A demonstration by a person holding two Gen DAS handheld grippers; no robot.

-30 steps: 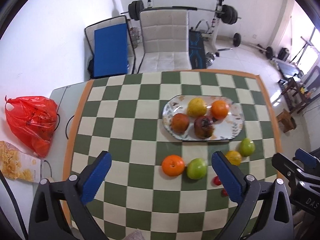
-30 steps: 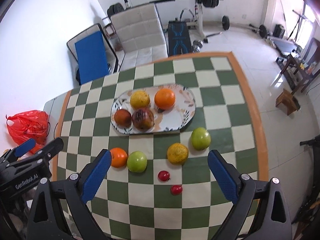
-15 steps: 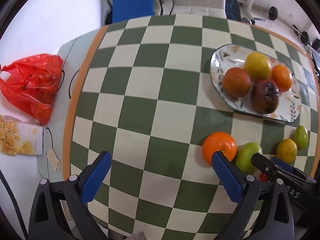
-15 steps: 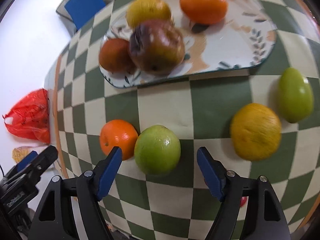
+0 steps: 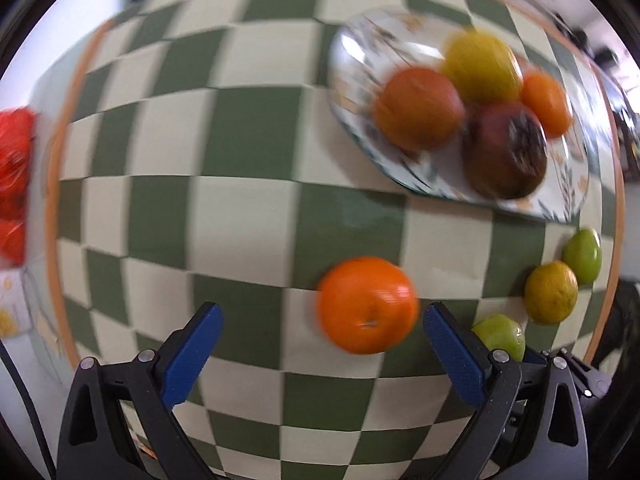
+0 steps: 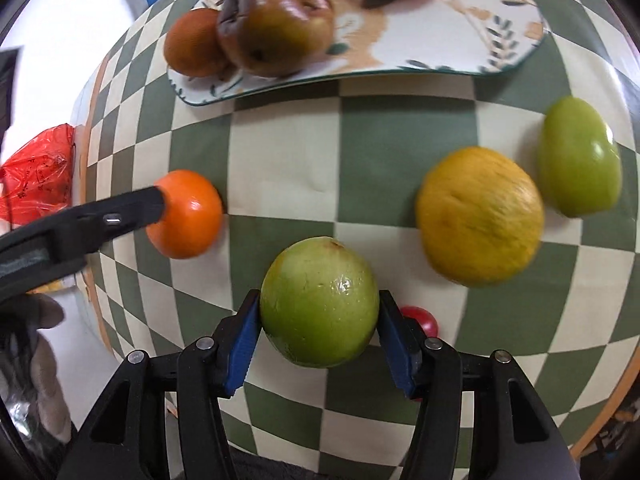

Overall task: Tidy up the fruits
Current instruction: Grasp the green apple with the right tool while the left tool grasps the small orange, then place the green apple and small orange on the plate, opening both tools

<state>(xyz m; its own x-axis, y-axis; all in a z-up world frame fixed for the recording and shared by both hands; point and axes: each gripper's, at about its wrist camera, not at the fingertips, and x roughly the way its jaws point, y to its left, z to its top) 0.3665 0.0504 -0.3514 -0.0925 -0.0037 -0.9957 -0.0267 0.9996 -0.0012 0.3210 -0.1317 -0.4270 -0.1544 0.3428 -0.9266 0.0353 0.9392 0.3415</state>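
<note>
**Two tools, two fruits, one plate to fill**

Our right tool (image 6: 319,344) has its blue pads pressed against the two sides of the round green apple-like fruit (image 6: 319,302), which sits on the green-and-cream checkered worktop (image 6: 280,152). We judge this the grasp before a lift to the oval patterned ceramic plate (image 6: 460,40), where four fruits already lie. The green fruit is near-spherical, so it has no clear long axis; its brownish stem end faces away from us, toward the plate.

Our left tool (image 5: 320,344) is spread wide, with the glossy orange tangerine (image 5: 367,305) lying between its fingers, nearer the right one, not yet pinched. Its dimple faces up, toward the camera.

The elongated green fruit (image 6: 578,156) beside the yellow citrus (image 6: 480,216) lies lengthwise toward the plate.
</note>
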